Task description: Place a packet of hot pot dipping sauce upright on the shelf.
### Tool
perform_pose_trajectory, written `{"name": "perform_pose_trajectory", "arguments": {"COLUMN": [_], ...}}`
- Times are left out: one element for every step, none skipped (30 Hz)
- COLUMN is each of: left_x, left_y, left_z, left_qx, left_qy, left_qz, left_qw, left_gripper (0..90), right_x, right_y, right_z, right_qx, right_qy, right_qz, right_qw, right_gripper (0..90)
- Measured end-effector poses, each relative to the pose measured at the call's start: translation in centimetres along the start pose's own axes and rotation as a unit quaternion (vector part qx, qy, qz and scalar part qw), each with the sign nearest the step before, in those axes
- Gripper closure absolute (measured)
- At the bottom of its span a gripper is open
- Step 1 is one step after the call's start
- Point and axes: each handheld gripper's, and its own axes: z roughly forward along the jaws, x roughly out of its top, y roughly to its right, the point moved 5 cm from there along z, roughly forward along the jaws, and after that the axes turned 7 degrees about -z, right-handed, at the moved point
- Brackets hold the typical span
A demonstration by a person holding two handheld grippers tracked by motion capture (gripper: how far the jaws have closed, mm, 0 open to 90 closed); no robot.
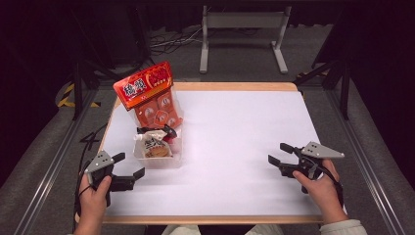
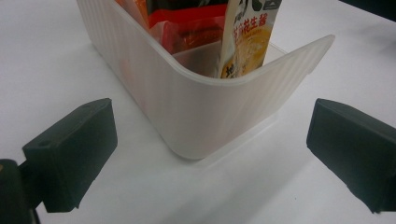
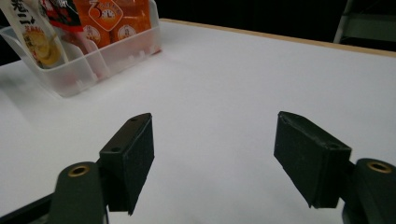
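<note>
1. At the far left, the left gripper (image 1: 128, 165) sits low near the front left part of the white table (image 1: 235, 147). Its jaws stand wide apart and hold nothing.
2. Just past it is the clear plastic bin (image 1: 159, 161). In the left gripper view, a rounded corner of the clear plastic bin (image 2: 205, 116) sits between the two jaws, but they do not touch it.
3. Inside the bin stand a big orange snack bag (image 1: 149, 95) and a small white packet (image 1: 154, 146). The big bag pokes up high over the rim.
4. It looks like the packing step is over, and the hand is lined up with the bin. To grab the bin next, the left jaws would need to slide forward and pinch one wall, not the corner.
5. The middle of the table is bare, so there is lots of room to move.
6. At the right, the right gripper (image 1: 280, 152) is well apart from the bin. Its jaws are spread wide with nothing between them. The table's front edge is close to both hands.
</note>
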Motion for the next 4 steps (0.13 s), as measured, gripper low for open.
{"name": "perform_pose_trajectory", "arguments": {"left_x": [-0.07, -0.12, -0.17, -0.17], "left_y": [-0.07, -0.14, -0.18, -0.18], "left_z": [-0.07, -0.11, -0.16, -0.16], "left_qx": [0.000, 0.000, 0.001, 0.001], "left_qy": [0.001, 0.002, 0.002, 0.002], "left_qz": [-0.001, -0.004, -0.005, -0.005], "left_qw": [1.0000, 1.0000, 1.0000, 1.0000], "left_gripper": [2.6, 2.6, 2.6, 2.5], "right_x": [-0.18, -0.26, -0.27, -0.22], "right_y": [0.02, 0.06, 0.08, 0.11], "right_z": [0.01, 0.06, 0.07, 0.09], "right_qx": [-0.001, -0.001, -0.001, -0.002], "right_qy": [-0.003, -0.001, -0.001, 0.001], "right_qz": [-0.001, -0.003, -0.002, -0.002], "right_qw": [1.0000, 1.0000, 1.0000, 1.0000], "right_gripper": [29.4, 29.4, 29.4, 29.4]}}
